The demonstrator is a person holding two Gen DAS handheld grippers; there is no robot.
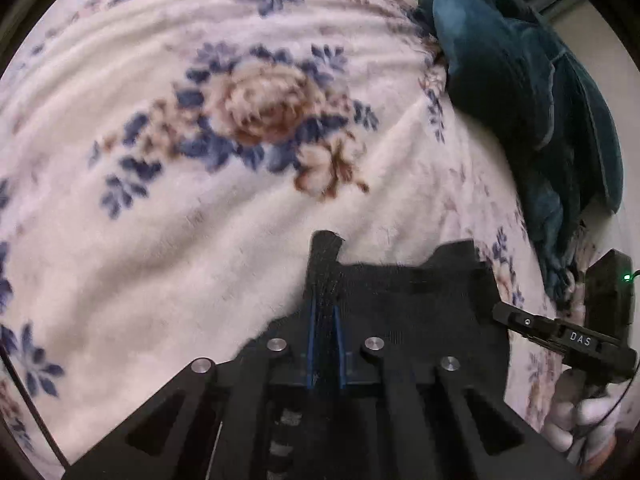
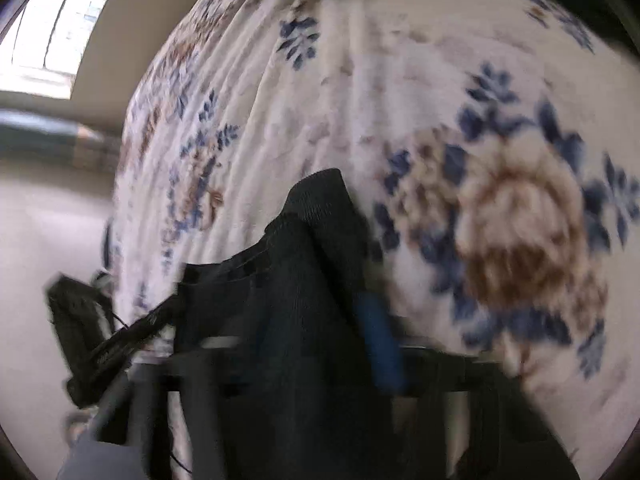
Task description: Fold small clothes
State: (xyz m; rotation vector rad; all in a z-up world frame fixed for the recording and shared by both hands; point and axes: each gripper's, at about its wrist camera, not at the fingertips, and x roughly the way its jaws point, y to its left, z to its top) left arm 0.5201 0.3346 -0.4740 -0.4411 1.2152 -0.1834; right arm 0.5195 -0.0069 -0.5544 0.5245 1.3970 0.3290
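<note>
A small black garment (image 1: pixel 416 312) is held stretched between both grippers over a floral blanket (image 1: pixel 160 220). My left gripper (image 1: pixel 325 320) is shut on one corner of it, the cloth pinched between the blue pads and sticking out past them. In the left wrist view the right gripper's fingers (image 1: pixel 560 334) reach in from the right at the garment's other edge. In the right wrist view my right gripper (image 2: pixel 320 320) is shut on the black garment (image 2: pixel 288 280), which drapes over the jaws; one blue pad (image 2: pixel 380 344) shows. The view is blurred.
A crumpled teal cloth (image 1: pixel 520 92) lies at the blanket's far right edge. The left gripper (image 2: pixel 104 340) shows at the lower left of the right wrist view. A window (image 2: pixel 48 32) and pale floor (image 2: pixel 48 232) lie beyond the bed.
</note>
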